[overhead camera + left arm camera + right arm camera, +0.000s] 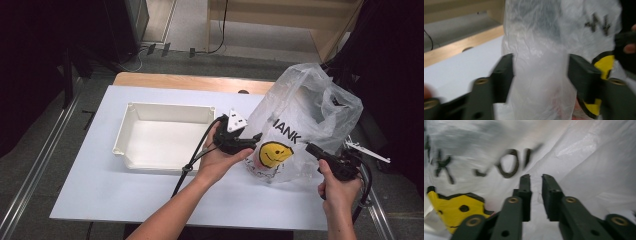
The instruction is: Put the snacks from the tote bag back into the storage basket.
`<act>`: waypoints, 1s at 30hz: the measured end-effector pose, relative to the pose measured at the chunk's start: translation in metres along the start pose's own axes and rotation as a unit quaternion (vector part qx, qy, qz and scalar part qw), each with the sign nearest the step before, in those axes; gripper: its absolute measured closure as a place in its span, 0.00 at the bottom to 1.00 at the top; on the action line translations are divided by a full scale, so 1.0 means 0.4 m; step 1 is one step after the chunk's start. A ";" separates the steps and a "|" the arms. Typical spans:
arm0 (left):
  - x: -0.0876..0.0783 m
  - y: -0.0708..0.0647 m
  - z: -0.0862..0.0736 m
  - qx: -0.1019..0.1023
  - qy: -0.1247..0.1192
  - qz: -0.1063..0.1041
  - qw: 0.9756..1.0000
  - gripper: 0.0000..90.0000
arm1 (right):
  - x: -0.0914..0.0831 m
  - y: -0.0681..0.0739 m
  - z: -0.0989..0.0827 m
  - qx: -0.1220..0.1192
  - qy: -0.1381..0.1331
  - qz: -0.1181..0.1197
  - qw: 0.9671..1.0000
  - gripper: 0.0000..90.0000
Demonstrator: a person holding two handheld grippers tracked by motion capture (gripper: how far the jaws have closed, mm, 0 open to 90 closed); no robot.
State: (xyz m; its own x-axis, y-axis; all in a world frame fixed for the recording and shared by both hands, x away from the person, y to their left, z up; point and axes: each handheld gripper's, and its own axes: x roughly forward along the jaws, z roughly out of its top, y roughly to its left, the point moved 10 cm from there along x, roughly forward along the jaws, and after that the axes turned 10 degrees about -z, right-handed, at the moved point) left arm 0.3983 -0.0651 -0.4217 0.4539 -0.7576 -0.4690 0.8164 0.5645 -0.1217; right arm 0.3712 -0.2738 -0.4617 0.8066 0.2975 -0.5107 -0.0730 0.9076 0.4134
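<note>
I see the plastic bag (305, 120), thin, crinkled and translucent white with black lettering and a yellow smiley face, standing puffed up on the right of the white table (100, 185). My left gripper (250, 141) has a bunched fold of the bag between its jaws, which stand about half apart; whether the pads press it I cannot tell. My right gripper (312, 148) is nearly closed, its tips against the film. A white rectangular plastic tray (131, 112) sits left of the bag.
</note>
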 end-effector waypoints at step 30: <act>-0.092 0.048 -0.004 -0.039 -0.022 0.008 0.999 0.22 | 0.004 0.167 -0.056 -0.163 -0.009 0.076 0.984 1.00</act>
State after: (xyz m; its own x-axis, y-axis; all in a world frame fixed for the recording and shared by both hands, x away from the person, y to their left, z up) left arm 0.3966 -0.0258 -0.4080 0.4834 -0.7606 -0.4334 0.7794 0.5993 -0.1825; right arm 0.3544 -0.2060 -0.4518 0.7818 0.4346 -0.4471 -0.3756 0.9006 0.2186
